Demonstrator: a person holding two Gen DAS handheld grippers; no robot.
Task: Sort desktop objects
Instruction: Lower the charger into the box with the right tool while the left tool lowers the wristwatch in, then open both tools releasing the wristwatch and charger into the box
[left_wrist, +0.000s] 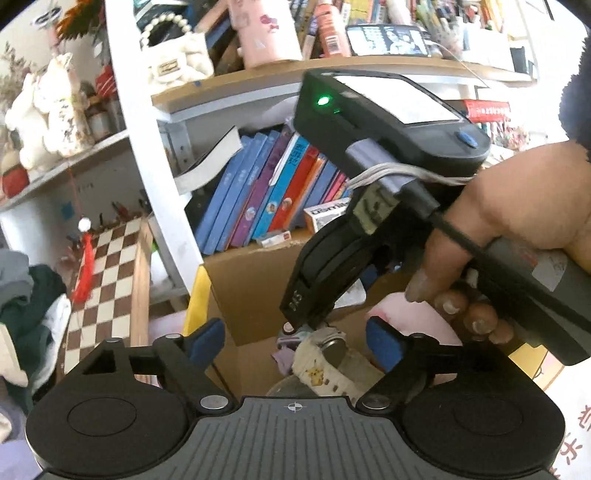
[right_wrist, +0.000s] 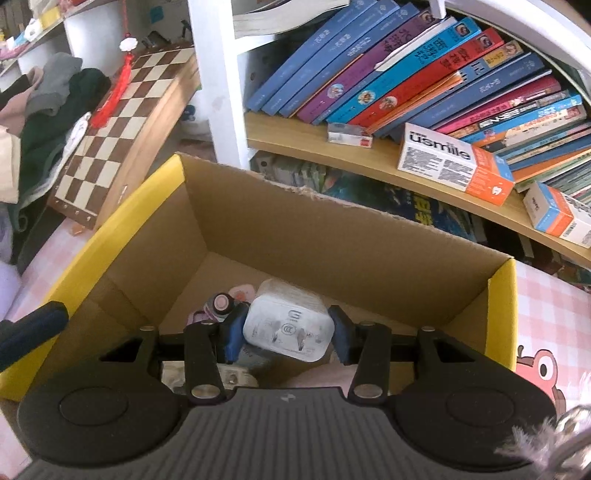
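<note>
- 1 cardboard box (right_wrist: 332, 236), yellow outside, open top
- 1 white charger plug (right_wrist: 286, 328) over the box
- 2 handheld grippers: left gripper (left_wrist: 295, 341), right gripper (right_wrist: 286, 338)
- 1 hand (left_wrist: 517, 221) seen, on the right gripper's handle
- 1 chessboard (right_wrist: 122, 122), leaning
- 1 red tassel (right_wrist: 110, 92) hanging in front of it
- 2 white-and-orange cartons: one lettered carton (right_wrist: 454, 162), one smaller carton (right_wrist: 557, 214) to its right
- 1 small flat pack (right_wrist: 349, 134) on the same shelf
- 1 white pearl-handled bag (left_wrist: 177, 62)
- 1 pink canister (left_wrist: 264, 33) beside it
- books: too many to count exactly
</note>
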